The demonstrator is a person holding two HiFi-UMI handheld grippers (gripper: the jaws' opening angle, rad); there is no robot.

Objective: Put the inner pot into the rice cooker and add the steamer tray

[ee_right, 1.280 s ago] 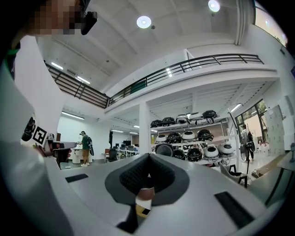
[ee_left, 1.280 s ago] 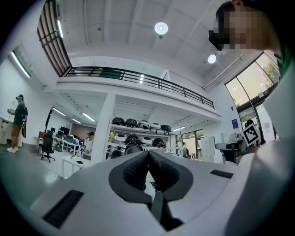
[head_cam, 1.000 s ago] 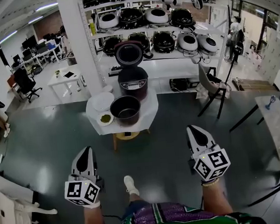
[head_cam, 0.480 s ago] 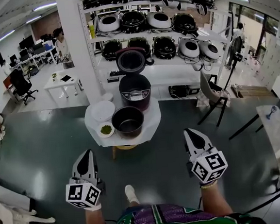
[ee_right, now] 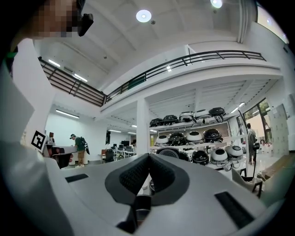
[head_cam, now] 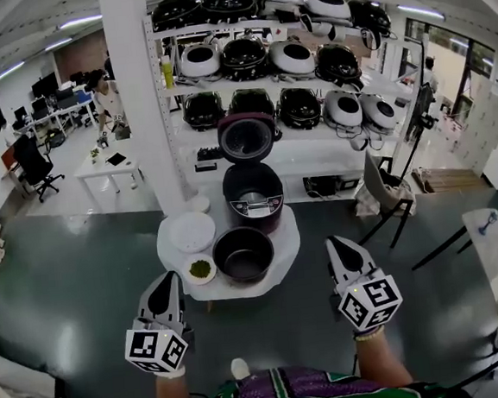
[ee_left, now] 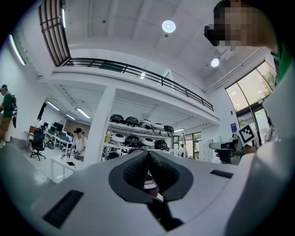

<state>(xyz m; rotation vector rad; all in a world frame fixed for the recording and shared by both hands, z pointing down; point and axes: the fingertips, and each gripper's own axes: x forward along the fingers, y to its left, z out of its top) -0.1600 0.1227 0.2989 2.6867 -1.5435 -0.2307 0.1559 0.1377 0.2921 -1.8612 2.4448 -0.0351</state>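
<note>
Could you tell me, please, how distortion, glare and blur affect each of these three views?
Head view: fisheye bows the white square pillar and the white shelf rack; the glossy dark floor carries soft glare. Left gripper view: round black vignette, round ceiling lamp blown out. Right gripper view: same vignette, and a second ceiling lamp blown out.

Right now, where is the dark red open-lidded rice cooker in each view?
Head view: dark red rice cooker at centre, on the white table.
Left gripper view: low centre, mostly behind the jaws.
Right gripper view: its lid just above the jaws.
Shared landmark: white shelves of cookers.
</note>
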